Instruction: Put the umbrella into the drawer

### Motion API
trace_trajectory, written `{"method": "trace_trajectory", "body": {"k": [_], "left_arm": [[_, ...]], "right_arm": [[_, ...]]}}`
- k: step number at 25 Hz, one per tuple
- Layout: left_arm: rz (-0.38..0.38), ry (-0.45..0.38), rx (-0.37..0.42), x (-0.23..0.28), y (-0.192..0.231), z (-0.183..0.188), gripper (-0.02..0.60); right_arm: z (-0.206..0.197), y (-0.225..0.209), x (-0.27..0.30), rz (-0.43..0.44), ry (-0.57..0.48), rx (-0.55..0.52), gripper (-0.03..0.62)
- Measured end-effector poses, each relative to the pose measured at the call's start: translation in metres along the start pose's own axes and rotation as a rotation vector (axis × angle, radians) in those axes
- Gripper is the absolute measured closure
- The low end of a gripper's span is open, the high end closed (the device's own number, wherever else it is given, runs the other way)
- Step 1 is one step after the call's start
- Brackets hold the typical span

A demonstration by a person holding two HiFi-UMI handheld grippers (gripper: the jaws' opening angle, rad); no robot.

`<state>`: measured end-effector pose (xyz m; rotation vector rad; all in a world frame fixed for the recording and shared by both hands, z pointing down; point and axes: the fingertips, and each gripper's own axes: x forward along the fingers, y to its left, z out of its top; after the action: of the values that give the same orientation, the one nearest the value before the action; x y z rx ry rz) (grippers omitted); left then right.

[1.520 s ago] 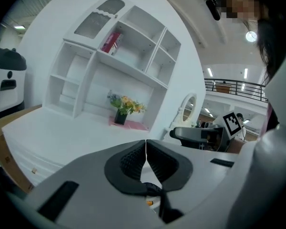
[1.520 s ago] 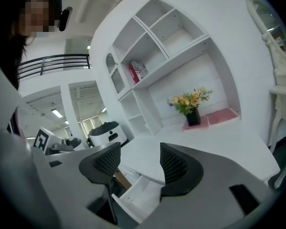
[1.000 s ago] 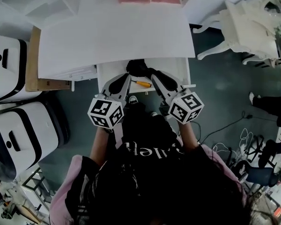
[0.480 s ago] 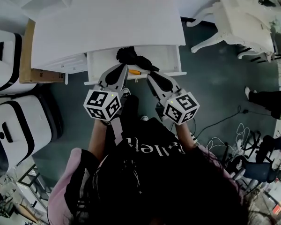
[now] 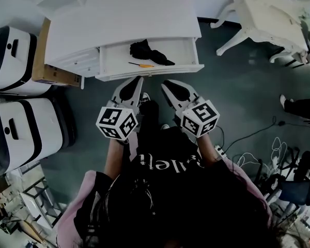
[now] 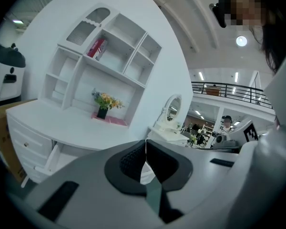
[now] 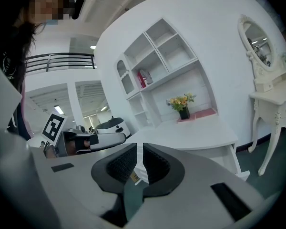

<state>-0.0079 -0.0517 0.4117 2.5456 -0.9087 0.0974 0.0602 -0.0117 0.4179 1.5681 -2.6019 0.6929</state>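
The black folded umbrella (image 5: 146,51) lies inside the open white drawer (image 5: 151,73) of the desk (image 5: 119,25), beside an orange-handled screwdriver (image 5: 141,64). Both grippers hang over the floor in front of the drawer, clear of it. My left gripper (image 5: 136,80) is shut and empty; its pads (image 6: 133,159) meet at the tip in the left gripper view. My right gripper (image 5: 165,83) has just been closing. Its pads (image 7: 155,162) stand almost together in the right gripper view, with nothing between them.
Two white rounded machines (image 5: 13,61) (image 5: 28,133) and a cardboard box (image 5: 47,71) stand left of the desk. A white carved chair (image 5: 268,19) is at the right, with cables (image 5: 276,156) on the floor. A shelf unit (image 6: 102,56) with flowers (image 6: 104,101) rises behind the desk.
Both grippers have drawn back from the drawer toward the person, out over the floor. The umbrella has stayed in the drawer, now lying free of the jaws.
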Motion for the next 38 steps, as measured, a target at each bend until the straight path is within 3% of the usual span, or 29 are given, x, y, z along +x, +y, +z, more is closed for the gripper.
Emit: {"method": "trace_trajectory", "body": {"k": [7, 17, 38], "left_arm": [[0.024, 0.003, 0.009, -0.058, -0.049, -0.032, 0.565], [0.001, -0.008, 0.021, -0.100, -0.097, -0.056, 0.565], [0.031, -0.030, 0.030, -0.145, -0.114, -0.072, 0.565]], "right_arm": [[-0.027, 0.041, -0.053, 0.037, -0.003, -0.029, 0.533], [-0.055, 0.078, -0.100, 0.051, 0.017, -0.076, 0.537], [-0.081, 0.111, -0.117, 0.082, 0.060, -0.124, 0.540]]}}
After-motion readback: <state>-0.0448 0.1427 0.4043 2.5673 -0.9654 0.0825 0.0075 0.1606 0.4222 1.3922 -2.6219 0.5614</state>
